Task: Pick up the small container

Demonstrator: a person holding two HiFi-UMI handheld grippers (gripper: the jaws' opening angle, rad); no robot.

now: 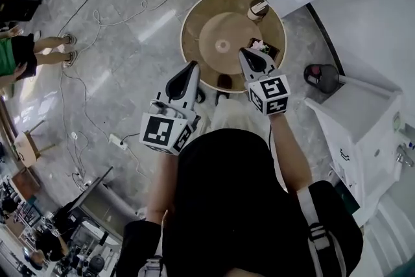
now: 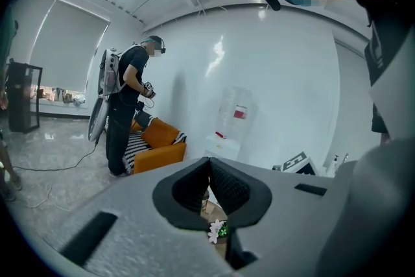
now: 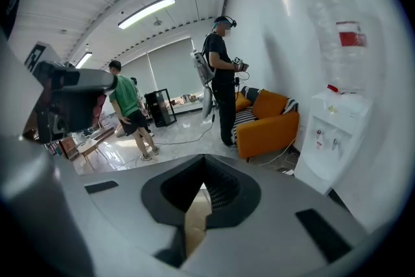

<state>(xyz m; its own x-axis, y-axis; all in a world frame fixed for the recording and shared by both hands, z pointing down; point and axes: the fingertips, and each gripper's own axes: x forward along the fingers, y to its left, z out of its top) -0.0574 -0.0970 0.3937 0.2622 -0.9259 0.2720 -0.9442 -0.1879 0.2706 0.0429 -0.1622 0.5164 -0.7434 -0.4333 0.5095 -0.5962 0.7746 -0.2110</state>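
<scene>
Seen from above, a bystander's legs (image 1: 48,50) stand on the pale stone floor at far left, with cables trailing across it. Nearer the middle, the left gripper (image 1: 192,67) hovers at the near-left rim of a round wooden tabletop (image 1: 194,42), its fingers pressed together on nothing. A small flower pot (image 1: 262,47) shows through the gap beneath them in the left gripper view.

The right gripper (image 1: 245,52) hangs over the tabletop's right side, just short of that pot. Its fingers are also closed and empty, with only bare wood visible below them.

The small container (image 1: 257,10) – cup-like, brown with a pale top – stands upright at the far right rim, apart from both grippers. A white water dispenser (image 1: 353,120) stands on the floor at right.

The pickup has not begun. The right gripper is likely the better placed. It should spread its fingers before advancing, pass beside the flower pot rather than over it, straddle the container low on its sides, close squarely, and lift straight up – slowly, since the container sits close to the edge.
</scene>
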